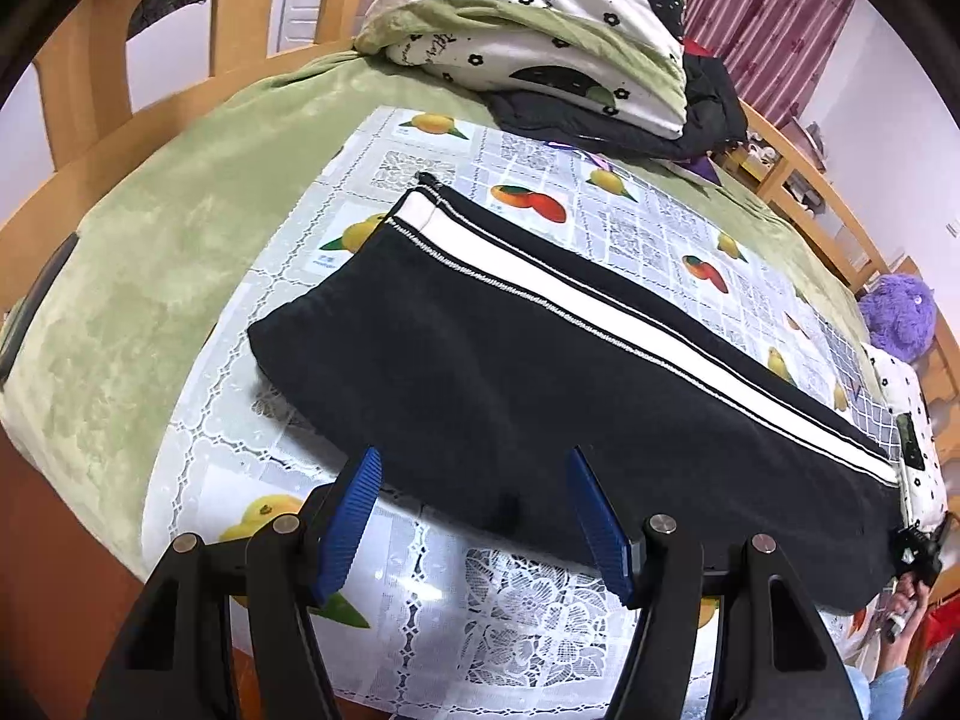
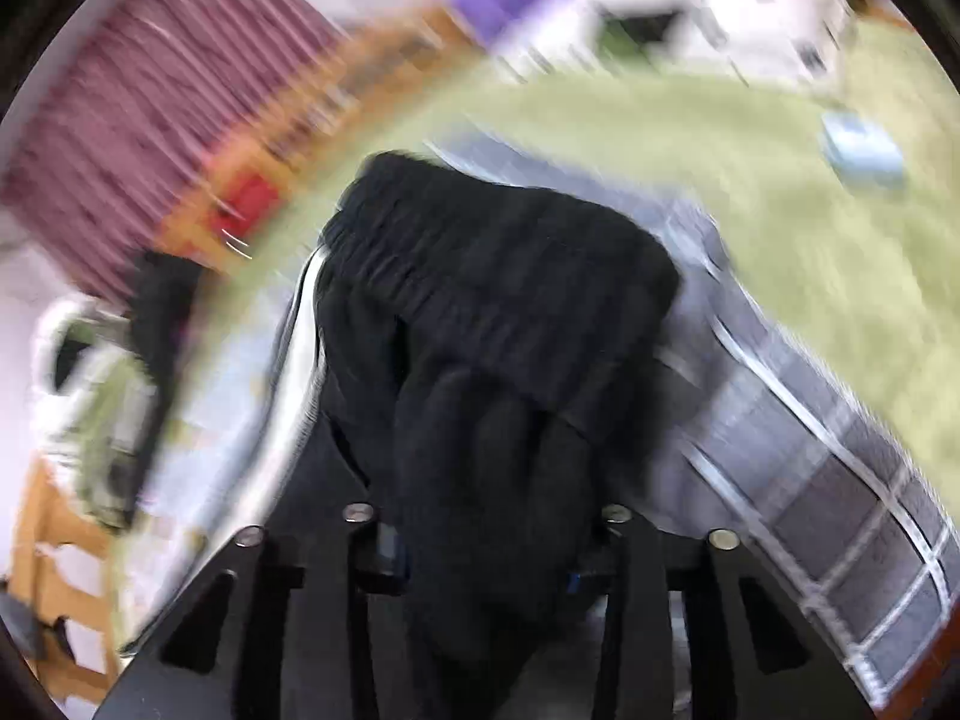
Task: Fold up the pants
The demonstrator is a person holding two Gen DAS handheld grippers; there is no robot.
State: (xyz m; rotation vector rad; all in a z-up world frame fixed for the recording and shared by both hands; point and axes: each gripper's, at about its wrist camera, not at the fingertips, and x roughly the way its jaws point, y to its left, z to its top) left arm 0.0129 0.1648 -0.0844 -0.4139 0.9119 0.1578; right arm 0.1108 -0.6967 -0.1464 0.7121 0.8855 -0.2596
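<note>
Black pants (image 1: 510, 360) with a white side stripe lie flat, legs together, across a fruit-print tablecloth (image 1: 480, 600) on the bed. My left gripper (image 1: 474, 510) is open, its blue fingers (image 1: 348, 522) standing at the near edge of the pants, holding nothing. My right gripper (image 2: 486, 564) is shut on a bunch of the black pants (image 2: 498, 312) near the waistband; its pads are hidden by the cloth. The right wrist view is blurred by motion. The right gripper also shows in the left wrist view (image 1: 918, 552), at the far right end of the pants.
A folded quilt (image 1: 528, 30) and dark clothes are piled at the bed's far end. A green blanket (image 1: 150, 240) covers the bed. A wooden bed rail (image 1: 804, 192) and a purple plush toy (image 1: 900, 318) stand at the right. A grey checked cloth (image 2: 840, 510) lies beside the pants.
</note>
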